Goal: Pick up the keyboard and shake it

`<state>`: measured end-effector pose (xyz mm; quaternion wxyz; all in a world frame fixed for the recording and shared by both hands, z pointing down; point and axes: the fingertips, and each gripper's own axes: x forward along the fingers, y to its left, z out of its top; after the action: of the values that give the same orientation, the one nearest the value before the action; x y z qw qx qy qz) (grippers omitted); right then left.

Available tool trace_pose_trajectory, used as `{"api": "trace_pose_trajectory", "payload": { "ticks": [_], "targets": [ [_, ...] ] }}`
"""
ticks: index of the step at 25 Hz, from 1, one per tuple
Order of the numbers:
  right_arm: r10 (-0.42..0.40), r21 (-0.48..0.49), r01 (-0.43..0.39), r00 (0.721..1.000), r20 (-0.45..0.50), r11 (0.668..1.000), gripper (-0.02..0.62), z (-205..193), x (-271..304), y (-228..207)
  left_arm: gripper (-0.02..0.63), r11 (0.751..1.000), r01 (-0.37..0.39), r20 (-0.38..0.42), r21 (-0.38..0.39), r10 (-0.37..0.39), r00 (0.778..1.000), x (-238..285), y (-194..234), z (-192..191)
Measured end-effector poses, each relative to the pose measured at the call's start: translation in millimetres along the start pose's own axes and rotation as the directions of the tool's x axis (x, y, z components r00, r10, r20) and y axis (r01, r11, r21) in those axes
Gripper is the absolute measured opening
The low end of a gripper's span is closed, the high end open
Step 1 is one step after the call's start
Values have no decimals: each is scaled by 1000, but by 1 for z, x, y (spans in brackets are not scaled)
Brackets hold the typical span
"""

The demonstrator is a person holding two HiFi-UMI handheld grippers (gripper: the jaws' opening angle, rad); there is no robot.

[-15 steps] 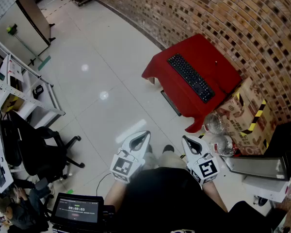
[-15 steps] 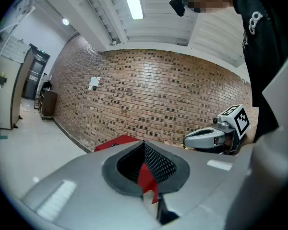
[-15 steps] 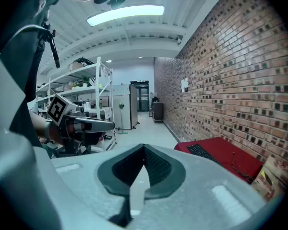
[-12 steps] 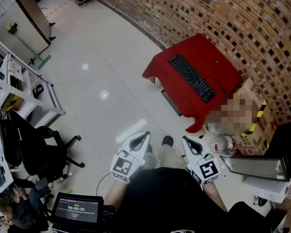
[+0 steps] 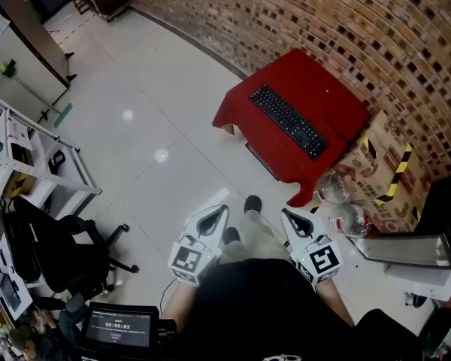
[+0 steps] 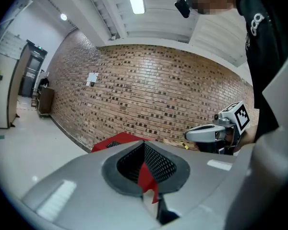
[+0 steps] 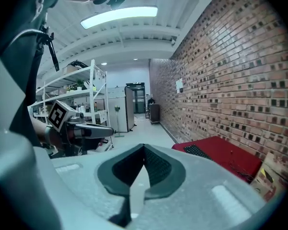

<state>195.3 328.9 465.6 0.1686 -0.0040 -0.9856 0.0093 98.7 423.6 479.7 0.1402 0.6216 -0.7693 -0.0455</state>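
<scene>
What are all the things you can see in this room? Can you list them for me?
keyboard: one, black, lying on the red table
table: one, red cover, against the brick wall
brick wall: one, brown, behind the table
cardboard box: one, brown with yellow-black tape, right of the table
clear bottles: two, see-through, on the floor by the box
office chair: one, black, at the left
shelf rack: one, white, far left
screen: one, dark, bottom left
left gripper: one, grey, jaws shut and empty, near the person
right gripper: one, grey, jaws shut and empty, beside it
</scene>
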Motion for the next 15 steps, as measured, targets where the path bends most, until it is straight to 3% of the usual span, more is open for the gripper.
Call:
{"api": "trace_pose_trajectory", "payload": {
  "ticks": [8,15],
  "targets": [
    [13,29,-13,1000,1,999,-8,2,34,-40,15,999,-33,-28,6,33,999,39,29,8],
    [16,90,-16,1000,-2,996,-8,6,76,-106,15,997,-66,-55,28,68,996,96,62,27]
  ]
}}
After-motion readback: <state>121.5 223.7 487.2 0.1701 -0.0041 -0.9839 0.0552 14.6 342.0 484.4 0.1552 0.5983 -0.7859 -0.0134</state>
